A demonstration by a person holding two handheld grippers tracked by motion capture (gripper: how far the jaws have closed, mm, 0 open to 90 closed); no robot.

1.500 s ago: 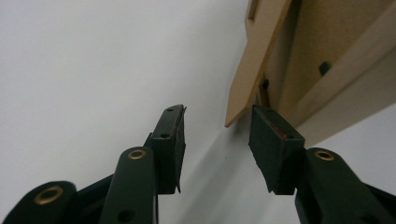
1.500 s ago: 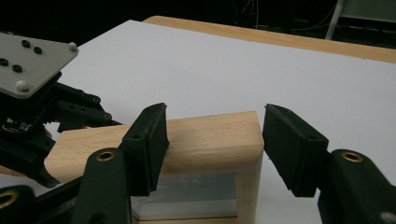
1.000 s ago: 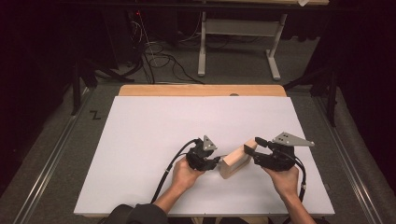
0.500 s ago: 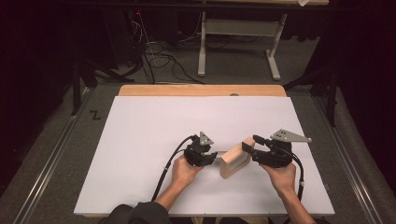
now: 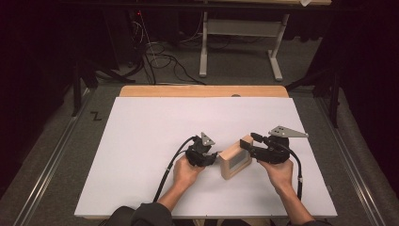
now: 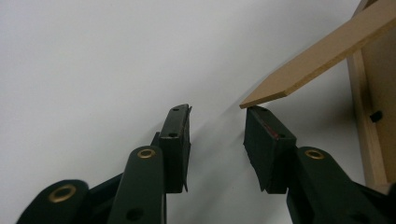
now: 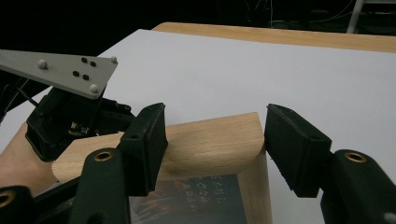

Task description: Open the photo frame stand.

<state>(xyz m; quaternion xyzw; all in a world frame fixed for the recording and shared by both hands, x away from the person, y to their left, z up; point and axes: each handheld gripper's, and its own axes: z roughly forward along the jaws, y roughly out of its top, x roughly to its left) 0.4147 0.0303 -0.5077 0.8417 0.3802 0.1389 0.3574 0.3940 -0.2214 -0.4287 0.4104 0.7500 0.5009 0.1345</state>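
A small wooden picture frame (image 5: 234, 162) stands on the white table top (image 5: 150, 136) between my two grippers, its glass face toward the person. My left gripper (image 5: 215, 157) is at its left side. In the left gripper view that gripper (image 6: 217, 126) is open and holds nothing, and the tip of the frame's thin brown stand leg (image 6: 317, 60) hangs just above its right jaw, with the frame's back (image 6: 378, 84) beyond. My right gripper (image 5: 251, 143) is at the frame's upper right corner, and it (image 7: 215, 123) stands wide open around the top rail (image 7: 205, 144).
The white sheet covers a wooden table whose bare edge (image 5: 202, 91) shows at the back. Behind it are dark floor, cables (image 5: 160, 61) and a metal stand (image 5: 240, 42). The left gripper's body and grey plate (image 7: 60, 70) sit close behind the frame.
The frame has tipped more upright, so its glass face shows more fully. Both grippers shifted slightly and stay beside it.
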